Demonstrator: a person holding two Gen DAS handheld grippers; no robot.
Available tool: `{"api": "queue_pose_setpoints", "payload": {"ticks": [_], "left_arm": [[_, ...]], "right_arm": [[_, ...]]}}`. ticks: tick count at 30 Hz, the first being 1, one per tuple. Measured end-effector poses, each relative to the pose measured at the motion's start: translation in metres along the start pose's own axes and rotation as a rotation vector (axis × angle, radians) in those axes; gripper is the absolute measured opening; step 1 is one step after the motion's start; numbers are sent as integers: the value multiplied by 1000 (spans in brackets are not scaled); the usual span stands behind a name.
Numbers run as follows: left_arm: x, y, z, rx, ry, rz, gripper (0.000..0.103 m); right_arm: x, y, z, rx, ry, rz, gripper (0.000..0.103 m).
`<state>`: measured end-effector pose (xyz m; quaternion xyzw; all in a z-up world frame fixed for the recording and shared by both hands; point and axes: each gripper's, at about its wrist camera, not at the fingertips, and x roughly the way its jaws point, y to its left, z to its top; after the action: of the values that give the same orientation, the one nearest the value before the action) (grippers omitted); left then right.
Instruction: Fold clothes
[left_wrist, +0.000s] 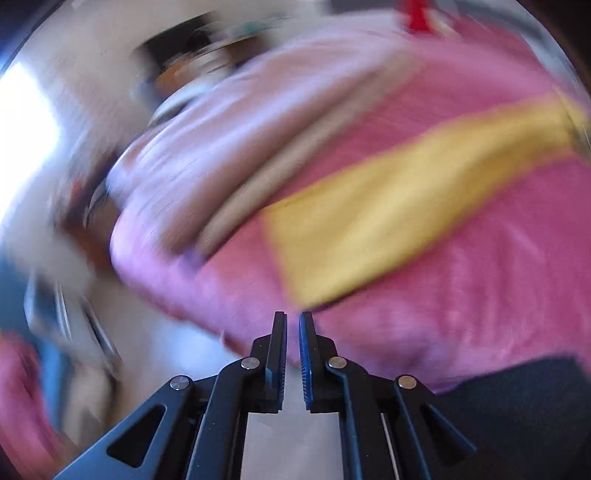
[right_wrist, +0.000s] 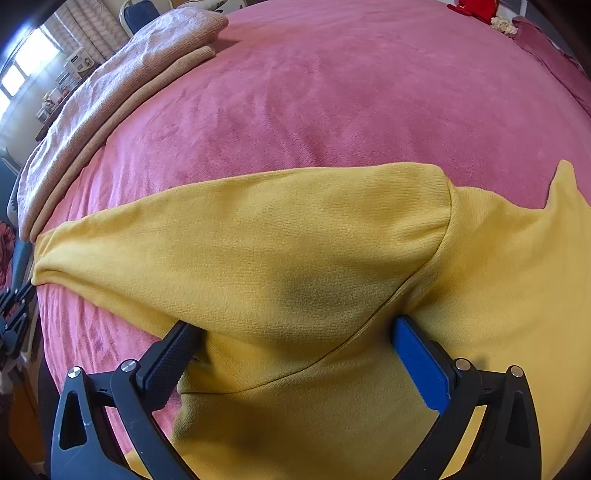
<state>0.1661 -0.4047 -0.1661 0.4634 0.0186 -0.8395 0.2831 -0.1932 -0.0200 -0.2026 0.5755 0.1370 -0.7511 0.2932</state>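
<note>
A yellow sweater (right_wrist: 295, 258) lies on the pink bedspread (right_wrist: 332, 92), one sleeve stretched to the left. My right gripper (right_wrist: 295, 332) is wide open, its fingers low on either side of the sleeve where it joins the body, the tips partly under the fabric. In the blurred left wrist view, the sleeve (left_wrist: 388, 206) shows as a yellow band on the pink spread (left_wrist: 461, 295). My left gripper (left_wrist: 292, 317) is nearly closed with a thin gap, empty, just short of the sleeve's end. It also shows at the left edge of the right wrist view (right_wrist: 22, 291), at the cuff.
Folded pale pink and beige garments (right_wrist: 110, 96) lie stacked along the bed's far left edge. A red object (right_wrist: 472, 7) and a dark pink cloth (right_wrist: 554, 51) sit at the far right. A window and cluttered shelves (right_wrist: 55, 74) stand beyond the bed.
</note>
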Motion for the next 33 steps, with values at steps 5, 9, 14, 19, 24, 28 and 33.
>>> {"api": "queue_pose_setpoints", "payload": {"ticks": [5,9,14,19,24,28,33], "left_arm": [[11,48,48,-267,-58,-136,6],[41,-5,89,10,-23,-213,8],[83,-65,111,257,-5,55,12],[59,-66,137,57,-83,190,11],[-6,-135,153,70,-302,102,11],[-59,-239,160,172,-389,-137,11],[-96,-400,166,353,-343,-443,13]], "right_arm": [[0,4,-8,5,5,-15,103],[-9,-6,-19,69,-32,54,103],[-33,-29,-36,226,-114,197,103],[-117,-70,-87,363,-354,367,103],[-160,-124,-202,552,-441,329,103],[-200,-202,-322,814,-492,208,103],[-288,-303,-505,1148,-601,-43,103]]}}
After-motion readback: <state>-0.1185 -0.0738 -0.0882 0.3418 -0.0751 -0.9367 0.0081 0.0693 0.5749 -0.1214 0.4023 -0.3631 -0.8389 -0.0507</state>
